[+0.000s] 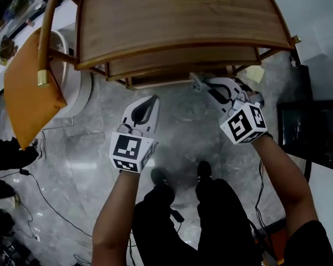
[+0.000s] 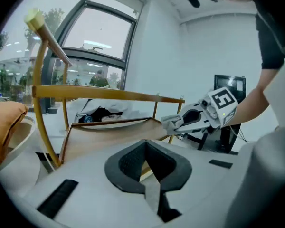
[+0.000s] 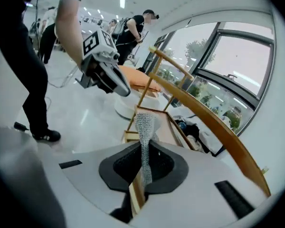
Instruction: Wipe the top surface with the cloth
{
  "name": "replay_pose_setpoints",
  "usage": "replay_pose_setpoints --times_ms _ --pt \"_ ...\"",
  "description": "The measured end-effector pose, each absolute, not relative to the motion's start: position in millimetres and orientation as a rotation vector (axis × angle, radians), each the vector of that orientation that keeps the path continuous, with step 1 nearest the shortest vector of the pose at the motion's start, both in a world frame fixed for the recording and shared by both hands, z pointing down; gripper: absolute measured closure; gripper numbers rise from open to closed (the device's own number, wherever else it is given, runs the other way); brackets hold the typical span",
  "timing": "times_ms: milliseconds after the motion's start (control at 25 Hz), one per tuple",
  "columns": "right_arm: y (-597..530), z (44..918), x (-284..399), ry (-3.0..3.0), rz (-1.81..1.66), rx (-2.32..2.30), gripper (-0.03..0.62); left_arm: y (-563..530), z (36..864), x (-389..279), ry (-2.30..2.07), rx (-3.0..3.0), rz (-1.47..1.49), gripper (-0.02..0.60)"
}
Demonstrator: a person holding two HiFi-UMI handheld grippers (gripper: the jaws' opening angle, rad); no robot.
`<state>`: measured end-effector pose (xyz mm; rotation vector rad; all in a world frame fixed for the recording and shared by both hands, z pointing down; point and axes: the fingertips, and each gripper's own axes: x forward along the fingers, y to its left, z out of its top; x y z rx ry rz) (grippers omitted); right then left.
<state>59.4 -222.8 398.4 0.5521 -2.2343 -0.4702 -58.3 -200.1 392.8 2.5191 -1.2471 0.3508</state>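
Cloth (image 3: 144, 127): grey mesh strip clamped in our right tongs (image 3: 141, 167), sticking out lengthwise ahead of them by the rack's (image 1: 155, 81) lower front edge.
Top surface (image 1: 177, 15): ahead and, we judge, above the cloth.
Left tongs (image 1: 151, 101): together, empty, farther back.
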Motion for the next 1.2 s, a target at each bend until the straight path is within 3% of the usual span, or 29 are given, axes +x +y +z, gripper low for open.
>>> replay_pose_setpoints --times_ms 200,440,640,920,1200 --pt "-119.2 289.5 32.6 -2.473 -0.213 0.43 0.562 -142.4 293.6 -70.3 -1.279 2.413 0.293 0.571" --pt "-49.0 98.9 25.9 -2.836 0.2 0.29 0.562 -97.8 122.8 -81.8 -1.357 2.456 0.313 0.571" --pt "-8.7 -25.6 42.4 -3.053 0.23 0.129 0.562 -53.9 4.5 -72.4 -1.279 2.483 0.151 0.571" --pt "79.5 -97.1 62.2 -3.047 0.229 -0.048 0.562 43.8 -53.4 -68.4 -1.118 2.551 0.088 0.571" --pt "146.2 -159.3 58.8 -3.239 0.314 0.139 0.56 116.9 -97.0 -62.5 -0.927 2.694 -0.109 0.571"
